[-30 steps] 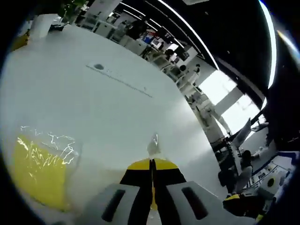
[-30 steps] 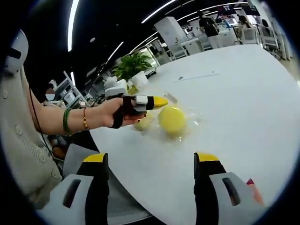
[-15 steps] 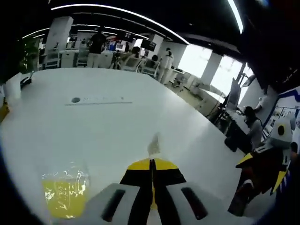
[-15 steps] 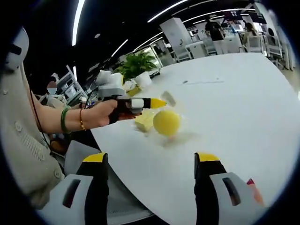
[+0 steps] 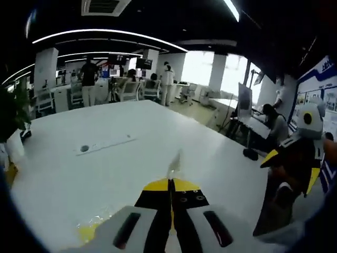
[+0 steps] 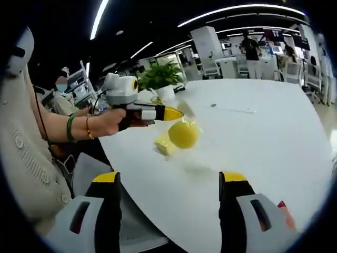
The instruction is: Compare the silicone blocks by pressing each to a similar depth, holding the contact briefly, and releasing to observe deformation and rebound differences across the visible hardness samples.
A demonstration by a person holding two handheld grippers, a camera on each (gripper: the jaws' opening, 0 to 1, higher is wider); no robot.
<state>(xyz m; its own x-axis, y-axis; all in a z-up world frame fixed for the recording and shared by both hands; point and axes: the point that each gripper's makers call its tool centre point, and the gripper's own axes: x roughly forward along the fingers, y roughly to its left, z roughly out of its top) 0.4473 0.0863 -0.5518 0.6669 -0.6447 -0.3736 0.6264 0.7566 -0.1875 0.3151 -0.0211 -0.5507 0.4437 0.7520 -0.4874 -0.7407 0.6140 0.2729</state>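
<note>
Left gripper (image 5: 169, 185) closed on clear wrap; bagged silicone blocks (image 6: 179, 136) dangle, blurred; right gripper (image 6: 167, 182) open.

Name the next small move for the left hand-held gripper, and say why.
Probably lower it: the left hand-held gripper, shut on the bag, holds the blocks hanging above the table, where they can't be pressed.

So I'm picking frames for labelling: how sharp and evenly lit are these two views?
Left gripper view: the white table glares pale under ceiling strips and bright windows, and the wrapped yellow block at the bottom edge is soft. Right gripper view: the yellow round block and the left tool are slightly motion-blurred; fisheye bends the table edge.
</note>
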